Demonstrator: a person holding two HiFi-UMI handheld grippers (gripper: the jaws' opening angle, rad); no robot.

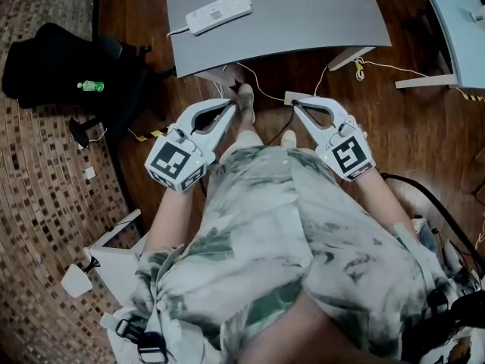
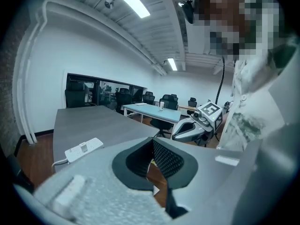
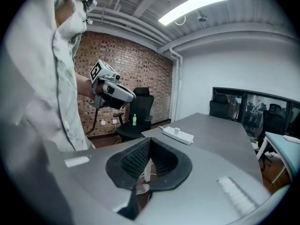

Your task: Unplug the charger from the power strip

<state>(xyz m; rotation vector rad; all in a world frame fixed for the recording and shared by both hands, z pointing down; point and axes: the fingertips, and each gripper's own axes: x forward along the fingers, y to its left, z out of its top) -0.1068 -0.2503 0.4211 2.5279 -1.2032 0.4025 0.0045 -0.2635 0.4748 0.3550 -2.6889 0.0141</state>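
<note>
A white power strip (image 1: 218, 12) lies on the grey table (image 1: 303, 14), near its left front corner. A small white charger (image 2: 83, 147) stands plugged into it, also visible as the charger (image 3: 177, 131) on the power strip (image 3: 178, 135) in the right gripper view. My left gripper (image 1: 229, 106) and right gripper (image 1: 297, 105) hang side by side in front of my body, short of the table's front edge and over the floor. Both are shut with nothing between the pads. In each gripper view the other gripper shows beside me: the right gripper (image 2: 197, 124), the left gripper (image 3: 112, 90).
A black office chair (image 1: 68, 67) with a green bottle (image 1: 91, 86) on it stands at the left. Cables and a small white box (image 1: 294, 97) lie on the wooden floor under the table's edge. A second pale table (image 1: 458, 29) is at the right.
</note>
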